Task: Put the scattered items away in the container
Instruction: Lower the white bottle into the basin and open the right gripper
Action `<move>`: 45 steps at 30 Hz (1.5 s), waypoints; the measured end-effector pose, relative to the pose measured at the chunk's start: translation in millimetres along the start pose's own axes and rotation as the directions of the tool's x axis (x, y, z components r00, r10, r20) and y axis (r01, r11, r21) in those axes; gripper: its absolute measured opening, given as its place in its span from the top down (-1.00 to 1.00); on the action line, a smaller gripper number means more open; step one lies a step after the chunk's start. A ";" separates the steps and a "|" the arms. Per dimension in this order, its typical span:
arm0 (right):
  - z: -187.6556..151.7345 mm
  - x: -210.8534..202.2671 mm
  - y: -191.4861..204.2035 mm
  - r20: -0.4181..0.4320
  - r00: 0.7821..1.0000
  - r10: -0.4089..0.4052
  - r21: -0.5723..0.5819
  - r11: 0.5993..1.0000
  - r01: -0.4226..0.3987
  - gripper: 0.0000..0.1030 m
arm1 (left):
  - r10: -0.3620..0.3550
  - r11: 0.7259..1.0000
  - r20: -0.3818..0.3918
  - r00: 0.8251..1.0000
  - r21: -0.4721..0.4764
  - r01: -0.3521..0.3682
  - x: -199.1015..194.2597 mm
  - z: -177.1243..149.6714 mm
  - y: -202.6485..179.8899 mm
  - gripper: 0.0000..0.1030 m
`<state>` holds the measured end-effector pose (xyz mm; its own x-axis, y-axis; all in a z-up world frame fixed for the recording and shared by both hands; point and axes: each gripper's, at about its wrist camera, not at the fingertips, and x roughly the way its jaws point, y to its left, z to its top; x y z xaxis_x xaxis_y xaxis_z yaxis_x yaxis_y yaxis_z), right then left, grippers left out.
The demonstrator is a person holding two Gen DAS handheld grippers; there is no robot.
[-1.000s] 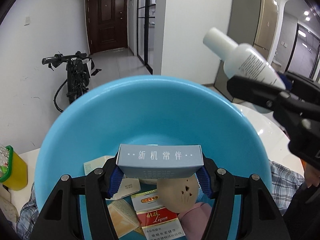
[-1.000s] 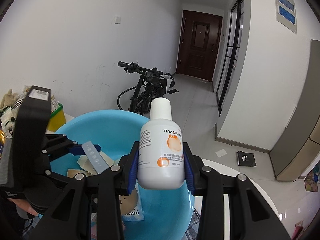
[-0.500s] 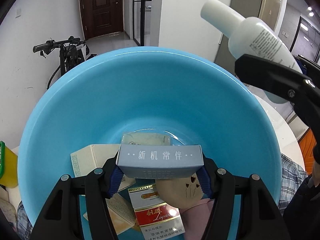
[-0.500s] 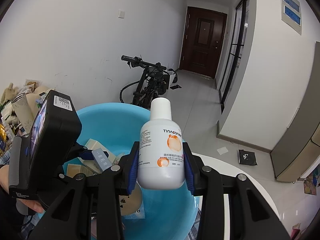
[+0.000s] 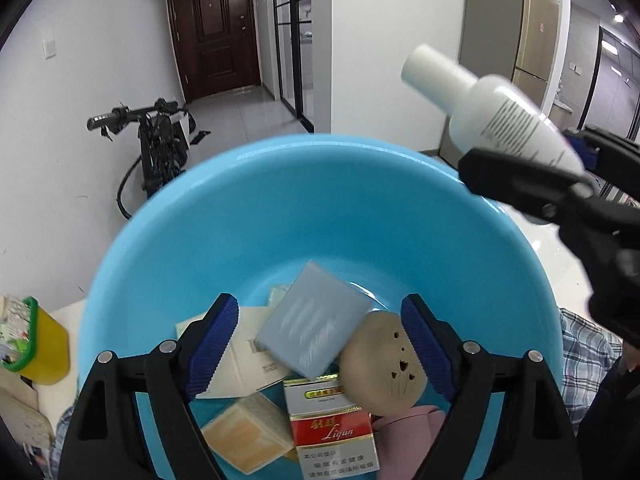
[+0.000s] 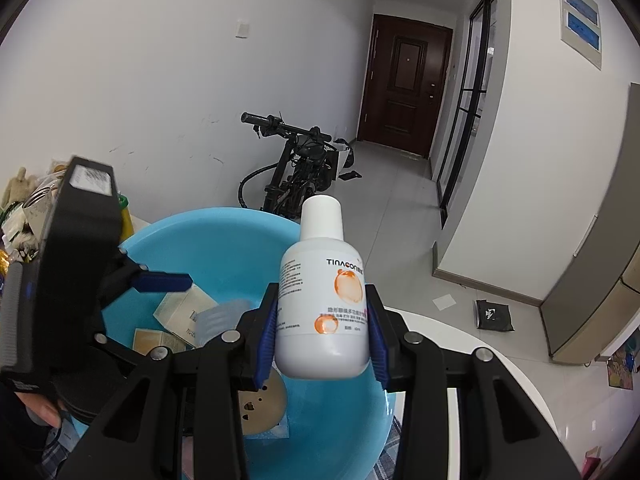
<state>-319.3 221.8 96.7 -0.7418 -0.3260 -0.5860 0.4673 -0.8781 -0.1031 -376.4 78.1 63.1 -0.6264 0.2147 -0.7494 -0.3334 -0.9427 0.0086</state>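
Note:
A big light-blue basin (image 5: 280, 200) fills the left wrist view. Above its inside my left gripper (image 5: 320, 312) has its jaws opening. The pale blue box (image 5: 312, 324) is loose between them, tilted and blurred, touching neither pad. Under it lie a red-and-white cigarette pack (image 5: 332, 436), a tan round piece (image 5: 384, 372) and cream boxes (image 5: 248, 436). My right gripper (image 6: 322, 304) is shut on a white bottle (image 6: 324, 320) with orange print. It holds the bottle upright over the basin's (image 6: 224, 240) near right rim. That bottle (image 5: 500, 120) also shows at the upper right.
A yellow tub with a green rim (image 5: 36, 344) stands left of the basin. A plaid cloth (image 5: 584, 352) lies under the basin on a white round table (image 6: 480, 340). A black bicycle (image 6: 296, 172) leans on the wall behind.
My left gripper's jaws have spread, and the pale blue box has slipped out of them and tipped down into the basin. The right gripper still holds the bottle in the same place.

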 end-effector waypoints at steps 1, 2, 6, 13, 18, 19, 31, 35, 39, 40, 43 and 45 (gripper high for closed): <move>-0.1 0.4 1.2 -0.001 1.000 0.002 -0.002 1.000 -0.002 0.27 | 0.003 1.000 0.007 1.000 0.001 -0.003 -4.5 0.0 0.6 -0.66; -0.3 0.9 2.6 -0.003 1.000 0.004 -0.005 1.000 -0.004 0.27 | 0.011 1.000 0.016 1.000 -0.002 -0.011 -9.6 0.2 1.9 -0.66; -1.6 1.9 7.4 -0.010 1.000 0.012 -0.018 1.000 -0.012 0.27 | 0.049 0.998 0.054 0.997 -0.033 -0.047 -25.3 3.1 15.8 -0.66; -4.8 7.7 20.0 -0.029 0.999 0.032 -0.050 0.998 -0.034 0.27 | 0.083 0.988 0.102 0.991 -0.137 -0.069 -44.9 11.0 56.4 -0.67; -8.3 14.5 35.7 -0.054 0.997 0.050 -0.090 0.994 -0.054 0.27 | 0.093 0.979 0.114 0.989 -0.193 -0.070 -51.6 12.3 82.9 -0.67; -9.0 16.1 39.5 -0.059 0.997 0.054 -0.100 0.993 -0.060 0.27 | 0.096 0.977 0.115 0.989 -0.203 -0.071 -52.7 12.3 86.8 -0.67; -30.0 40.8 77.0 -0.178 0.979 0.098 -0.209 0.969 -0.135 0.27 | 0.170 0.978 0.088 0.982 -0.141 -0.156 -45.5 12.7 78.9 -0.67; -34.9 41.3 82.0 -0.195 0.975 0.106 -0.220 0.964 -0.148 0.27 | 0.191 0.978 0.066 0.979 -0.100 -0.184 -35.7 11.5 71.4 -0.67; -38.6 40.6 84.1 -0.207 0.972 0.106 -0.223 0.963 -0.153 0.27 | 0.224 0.972 0.043 0.974 -0.080 -0.220 -25.6 10.6 68.3 -0.67; -39.9 41.1 83.6 -0.213 0.971 0.105 -0.223 0.963 -0.153 0.27 | 0.228 0.971 0.040 0.973 -0.083 -0.224 -24.1 10.6 68.5 -0.67; -42.7 44.9 85.9 -0.229 0.968 0.103 -0.223 0.963 -0.155 0.27 | 0.231 0.971 0.037 0.972 -0.078 -0.228 -23.1 9.3 67.7 -0.67; -44.3 46.0 86.8 -0.236 0.966 0.103 -0.222 0.962 -0.157 0.27 | 0.234 0.970 0.038 0.971 -0.077 -0.231 -23.9 8.3 68.5 -0.67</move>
<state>-291.5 146.1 25.2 -0.5548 -0.3230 -0.7667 0.6729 -0.7162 -0.1851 -390.1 10.6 87.1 -0.7135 -0.0026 -0.7006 -0.1245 -0.9836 0.1305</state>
